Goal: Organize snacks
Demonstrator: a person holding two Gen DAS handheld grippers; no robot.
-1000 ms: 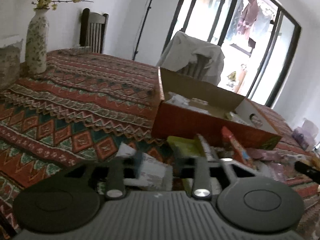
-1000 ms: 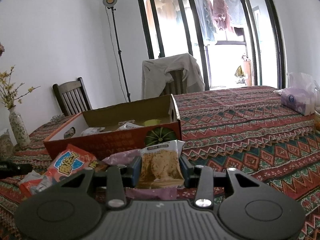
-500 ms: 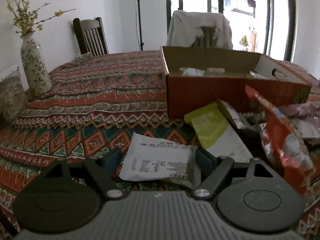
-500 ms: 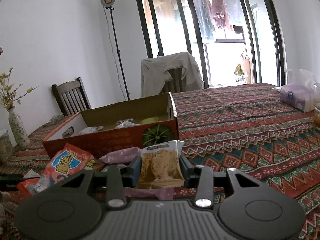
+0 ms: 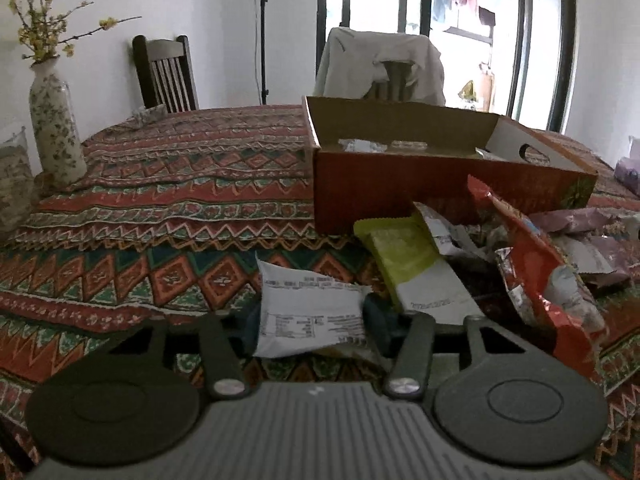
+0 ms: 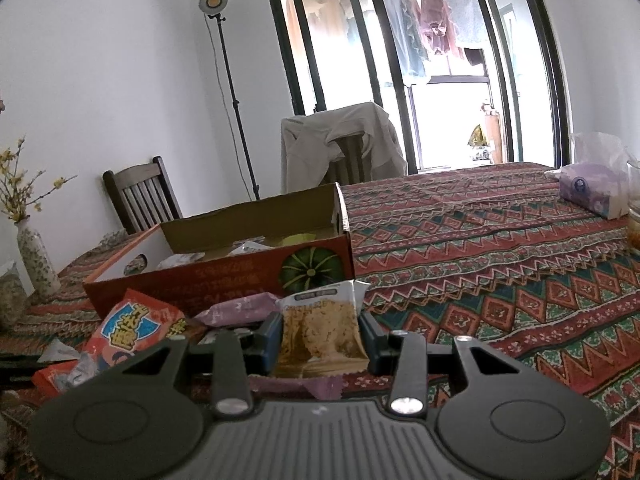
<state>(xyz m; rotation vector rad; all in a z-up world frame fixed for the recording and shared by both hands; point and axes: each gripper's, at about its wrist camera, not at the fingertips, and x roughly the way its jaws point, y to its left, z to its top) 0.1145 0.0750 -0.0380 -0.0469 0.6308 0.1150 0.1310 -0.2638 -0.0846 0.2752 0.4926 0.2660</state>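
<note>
Two views, tissue pack (image 6: pixel 592 190) right only, yellow-green packet (image 5: pixel 400 256) left only.

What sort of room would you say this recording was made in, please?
Most likely a home dining room: a large table under a patterned cloth, wooden chairs around it, a flower vase, and laundry hanging beyond the glass doors.

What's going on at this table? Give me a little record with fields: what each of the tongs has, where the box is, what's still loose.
left tongs: closing around a white snack packet
right tongs: shut on a clear packet of tan snack
box: open orange carton on the patterned tablecloth, a few packets inside
loose snacks: red bag, purple wrapper, yellow-green packet, in front of the box
</note>
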